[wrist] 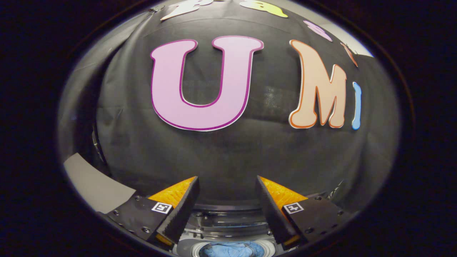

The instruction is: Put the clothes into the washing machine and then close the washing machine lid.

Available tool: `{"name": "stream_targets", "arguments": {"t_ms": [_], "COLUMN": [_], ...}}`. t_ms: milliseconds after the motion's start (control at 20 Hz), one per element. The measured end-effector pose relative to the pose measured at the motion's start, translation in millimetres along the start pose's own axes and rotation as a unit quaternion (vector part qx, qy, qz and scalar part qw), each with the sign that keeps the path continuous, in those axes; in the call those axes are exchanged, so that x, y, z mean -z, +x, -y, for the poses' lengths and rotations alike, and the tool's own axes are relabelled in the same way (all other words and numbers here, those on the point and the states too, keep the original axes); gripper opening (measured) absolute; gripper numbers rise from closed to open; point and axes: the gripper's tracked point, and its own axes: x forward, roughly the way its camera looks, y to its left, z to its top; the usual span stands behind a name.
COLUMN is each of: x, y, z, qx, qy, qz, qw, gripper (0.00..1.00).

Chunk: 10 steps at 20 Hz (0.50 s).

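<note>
I see the clothes [230, 250] down inside the washing machine [228, 223]: a crumpled blue bundle lying in the round drum, right below the gap between my fingers. How many pieces make up the bundle I cannot tell, since just its upper part is in sight. A pale ring runs round the drum's mouth, and above that ring the machine's top opening shows as shiny grey tiers with a few small fittings on them. The drum is uncovered from where I look; I cannot make out the lid.

My gripper [227, 184] hangs above the opening with the jaws apart and nothing held between them. The left finger and the right finger each slant inward, and the wide space between them frames the machine's rear rim.

Beyond the fingers rises the booth's wall [228, 153] of black cloth, wrinkled and close behind the machine. To the left of the left finger a flat light-grey panel [96, 187] sits at an angle against the cloth; what it belongs to I cannot tell.
</note>
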Motion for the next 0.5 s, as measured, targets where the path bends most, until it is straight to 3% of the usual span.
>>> {"name": "stream_targets", "arguments": {"t_ms": [250, 500], "x": [33, 37], "y": [19, 17], "z": [-2, -2], "qx": [0.001, -0.016], "qy": [-0.010, 0.025], "qz": [-0.045, -0.057], "qw": [0.999, 0.998], "gripper": [0.98, 0.99]}}
